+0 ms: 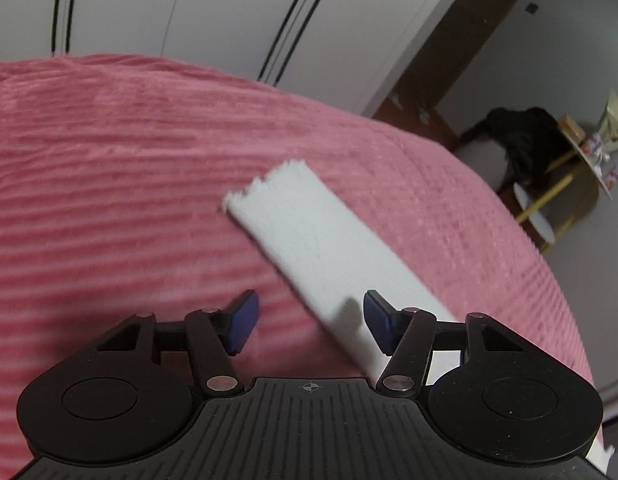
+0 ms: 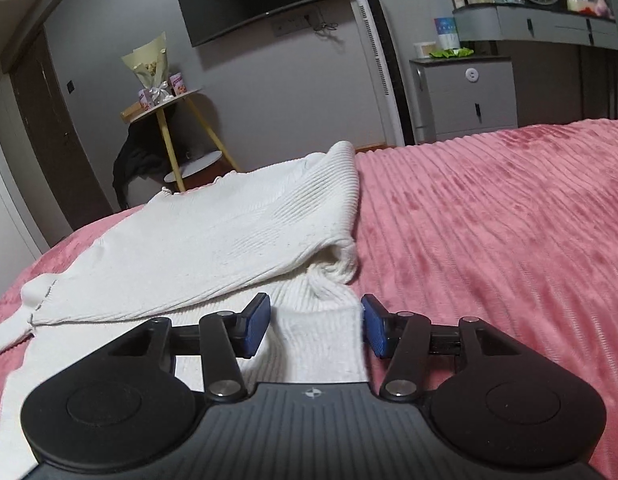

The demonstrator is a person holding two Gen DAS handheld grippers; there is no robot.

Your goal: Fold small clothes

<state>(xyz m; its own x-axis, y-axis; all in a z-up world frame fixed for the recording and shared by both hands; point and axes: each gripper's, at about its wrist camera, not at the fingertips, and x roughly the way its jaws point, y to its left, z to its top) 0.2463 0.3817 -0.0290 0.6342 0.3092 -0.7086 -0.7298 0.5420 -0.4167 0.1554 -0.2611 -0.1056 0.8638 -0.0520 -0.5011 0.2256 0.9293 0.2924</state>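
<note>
Left wrist view: the left gripper [image 1: 309, 322] hangs over a bed with a pink ribbed blanket [image 1: 129, 184], its jaws parted about halfway and holding nothing. A white sleeve [image 1: 321, 248] lies flat on the blanket, running from a frayed-looking cuff at about 11 o'clock of the jaws down toward 5 o'clock, where it passes under the right-hand blue pad [image 1: 375, 320]; the pads do not press on it. The picture is blurred.

Right wrist view: the right gripper [image 2: 315, 326] is low over the same bed, jaws roughly half open. A ribbed part of the white sweater [image 2: 213, 240] lies between the blue pads [image 2: 255, 326]; its edge sits just beside the right-hand pad, and whether the two touch I cannot tell. The pads do not clamp the cloth. The sweater's folded body spreads from 12 o'clock to 9 o'clock of the jaws on the blanket [image 2: 489, 220]. Beyond the bed stand a round side table [image 2: 169, 104] and a grey dresser [image 2: 469, 96].
</note>
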